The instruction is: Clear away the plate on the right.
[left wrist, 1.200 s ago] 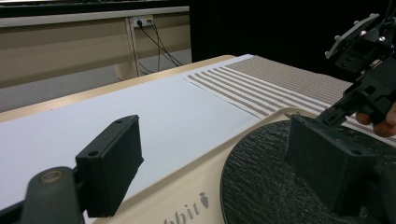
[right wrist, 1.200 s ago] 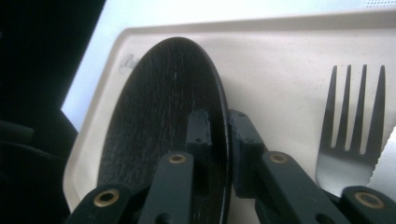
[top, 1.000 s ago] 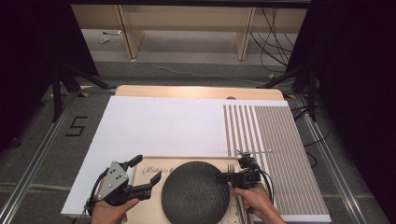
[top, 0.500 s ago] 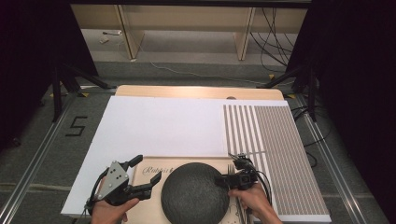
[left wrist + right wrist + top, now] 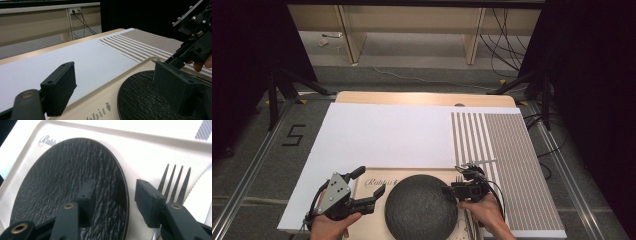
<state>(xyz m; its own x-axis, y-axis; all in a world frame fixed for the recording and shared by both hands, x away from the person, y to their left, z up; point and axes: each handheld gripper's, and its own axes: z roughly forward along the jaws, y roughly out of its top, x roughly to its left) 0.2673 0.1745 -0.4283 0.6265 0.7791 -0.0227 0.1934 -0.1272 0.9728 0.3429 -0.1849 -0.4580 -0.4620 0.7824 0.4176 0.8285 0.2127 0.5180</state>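
right gripper (image 5: 112,195) fingers narrow, straddling black plate (image 5: 70,182) rim; its view shows fork (image 5: 175,182) just beside outer finger. left gripper (image 5: 364,192) fingers wide, high view.

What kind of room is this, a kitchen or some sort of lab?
Probably a lab or recording studio, not a kitchen. The table stands between black curtains, loose cables trail on the floor, and the plate lies on a tray.

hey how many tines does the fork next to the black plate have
4. In the right gripper view the fork's four dark tines fan side by side just right of the black plate, above the gripper's right jaw; its handle is hidden behind that jaw.
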